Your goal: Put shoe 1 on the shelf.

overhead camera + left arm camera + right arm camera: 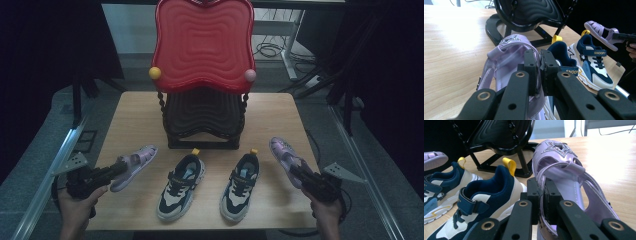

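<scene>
1. Left gripper (118,168) at the left edge of the surface (140,112), fingers (531,65) closed on the heel strap of the left lilac sandal (134,165).
2. Left lilac sandal tilted, toe pointing away toward the black stand (202,120), heel end at the fingers; contact between sole and wood not clear.
3. Same grip close up in the left gripper view: gripper (539,67), sandal (509,57) with a glittery star on the toe.
4. Right gripper (296,173) at the right edge, fingers (535,192) clamped on the heel strap of the right lilac sandal (286,155).
5. Right lilac sandal angled, toe toward the far side, beside the right sneaker.
6. Same hold in the right gripper view: gripper (543,195), sandal (564,170), star on the toe.
7. Between the sandals, two navy and white sneakers flat on the wood, yellow heel loops toward the stand: left sneaker (181,186), right sneaker (241,186).
8. Behind them the black stand, carrying a red wavy tray (202,42) upright above it.
9. Left hand (77,207) and right hand (325,212) in from the bottom edge.
</scene>
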